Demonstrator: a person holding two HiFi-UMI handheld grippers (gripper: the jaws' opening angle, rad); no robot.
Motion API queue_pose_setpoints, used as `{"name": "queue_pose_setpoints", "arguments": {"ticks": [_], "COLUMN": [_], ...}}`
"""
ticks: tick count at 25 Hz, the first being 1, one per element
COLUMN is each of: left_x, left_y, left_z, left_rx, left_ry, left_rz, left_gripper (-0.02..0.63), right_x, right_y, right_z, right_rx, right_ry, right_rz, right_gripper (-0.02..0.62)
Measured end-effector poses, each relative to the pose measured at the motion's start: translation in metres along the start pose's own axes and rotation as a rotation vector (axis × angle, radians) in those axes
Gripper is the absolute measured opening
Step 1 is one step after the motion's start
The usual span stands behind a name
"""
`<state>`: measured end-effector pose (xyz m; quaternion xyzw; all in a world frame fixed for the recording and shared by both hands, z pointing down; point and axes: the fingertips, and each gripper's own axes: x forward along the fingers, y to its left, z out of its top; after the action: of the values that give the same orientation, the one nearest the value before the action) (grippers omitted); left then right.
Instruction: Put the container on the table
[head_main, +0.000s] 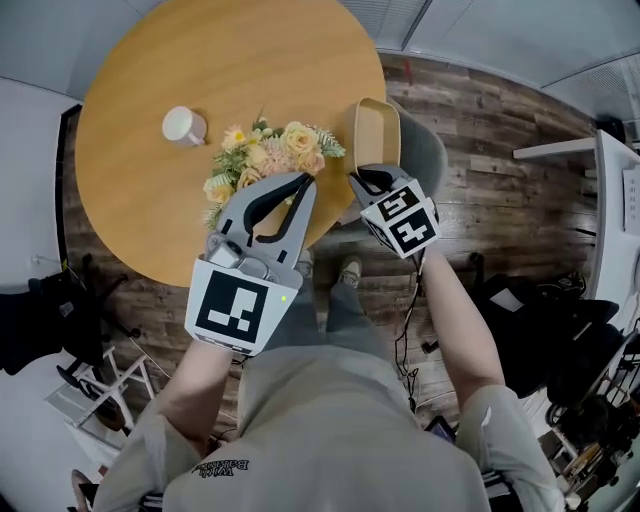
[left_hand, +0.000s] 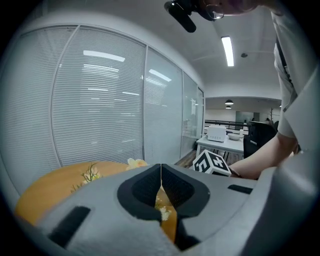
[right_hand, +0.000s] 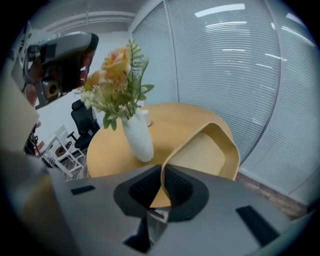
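The container (head_main: 374, 134) is a tan, rounded open tub. It is held up tilted at the round wooden table's (head_main: 180, 50) right edge, above a grey chair (head_main: 428, 156). My right gripper (head_main: 356, 181) is shut on its near rim; in the right gripper view the thin rim of the container (right_hand: 212, 150) runs between the jaws of the right gripper (right_hand: 162, 170). My left gripper (head_main: 304, 182) hovers over the table's near edge beside the flowers (head_main: 268, 158). In the left gripper view the left gripper (left_hand: 161, 169) is shut with nothing in it.
A white vase (right_hand: 138, 136) of flowers (right_hand: 116, 75) stands near the table's near edge, left of the container. A white cup (head_main: 184, 126) sits farther left. A white desk (head_main: 606, 190) is at the right, with black bags (head_main: 545, 330) on the wooden floor.
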<state>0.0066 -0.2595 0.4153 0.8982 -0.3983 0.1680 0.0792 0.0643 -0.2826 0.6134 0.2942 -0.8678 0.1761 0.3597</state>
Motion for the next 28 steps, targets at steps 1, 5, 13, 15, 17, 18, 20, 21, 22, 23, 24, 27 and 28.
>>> {"name": "queue_pose_setpoints", "arguments": {"ticks": [1,5,13,15,17,18,20,21,22,23,24,27,28], "left_x": [0.001,0.002,0.002,0.001,0.000,-0.001,0.000,0.000,0.001,0.001,0.001,-0.002,-0.003], "left_y": [0.000,0.000,0.002,0.002,0.001,0.001,0.001,0.002,0.002,0.002,0.002,0.001,0.001], "left_z": [-0.001,-0.003,-0.003,-0.004,-0.004,-0.004,-0.004,-0.004,-0.004,-0.004,-0.004,-0.003,-0.002], "left_rx": [-0.002,0.003,0.003,0.006,0.006,0.005,0.009,0.012,0.015,0.017,0.018,0.017,0.017], "left_ry": [0.003,0.010,0.008,0.007,0.006,0.007,0.008,0.007,0.007,0.005,0.005,0.003,0.001], "left_rz": [0.001,-0.003,-0.003,-0.003,-0.004,-0.005,-0.007,-0.008,-0.008,-0.009,-0.009,-0.005,-0.004], "left_gripper": [0.023,0.023,0.023,0.023,0.023,0.023,0.023,0.023,0.023,0.023,0.023,0.023,0.023], "right_x": [0.008,0.036,0.075,0.081,0.084,0.085,0.087,0.087,0.087,0.086,0.085,0.077,0.073], "right_y": [0.000,0.004,0.018,0.023,0.025,0.025,0.024,0.023,0.021,0.020,0.019,0.019,0.020], "right_z": [-0.006,-0.028,-0.050,-0.055,-0.059,-0.061,-0.061,-0.061,-0.060,-0.060,-0.059,-0.052,-0.048], "right_rx": [-0.005,-0.025,-0.189,-0.219,-0.232,-0.234,-0.224,-0.218,-0.214,-0.211,-0.208,-0.184,-0.174], "right_ry": [0.017,0.083,0.173,0.191,0.203,0.204,0.201,0.199,0.197,0.193,0.188,0.158,0.146], "right_rz": [0.003,0.020,0.022,0.018,0.011,0.007,-0.002,-0.007,-0.014,-0.021,-0.025,-0.022,-0.020], "right_gripper": [0.040,0.040,0.040,0.041,0.040,0.041,0.041,0.041,0.041,0.041,0.041,0.042,0.043]}}
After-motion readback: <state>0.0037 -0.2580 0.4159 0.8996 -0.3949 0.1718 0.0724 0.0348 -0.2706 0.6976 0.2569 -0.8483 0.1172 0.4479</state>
